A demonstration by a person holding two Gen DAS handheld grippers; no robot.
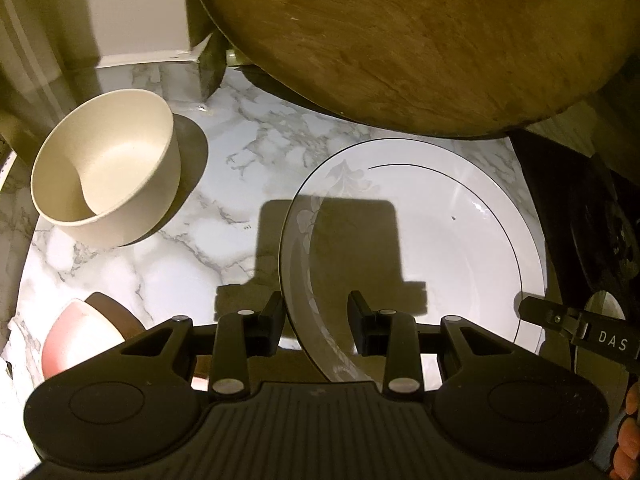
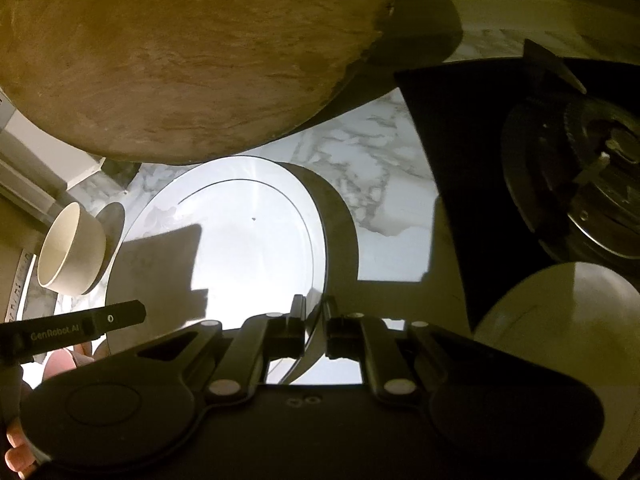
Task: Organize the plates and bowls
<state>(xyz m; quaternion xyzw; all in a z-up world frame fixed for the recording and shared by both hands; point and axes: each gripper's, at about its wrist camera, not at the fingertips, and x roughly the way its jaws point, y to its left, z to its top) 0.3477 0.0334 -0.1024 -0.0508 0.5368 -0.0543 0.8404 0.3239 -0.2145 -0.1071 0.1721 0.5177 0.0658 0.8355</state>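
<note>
The left gripper [image 1: 314, 312] stands wide, its fingers straddling the near rim of the white plate [image 1: 440, 232] without pinching it. The right gripper [image 2: 316, 320] is narrowed onto the plate's [image 2: 240, 240] opposite rim, holding it. The plate sits over the marble table [image 1: 160, 264]. Ahead-left of the left gripper stands a cream bowl [image 1: 108, 168]; a pink bowl [image 1: 76, 336] lies beside its left finger. A round wooden board [image 1: 420, 40] looms ahead.
</note>
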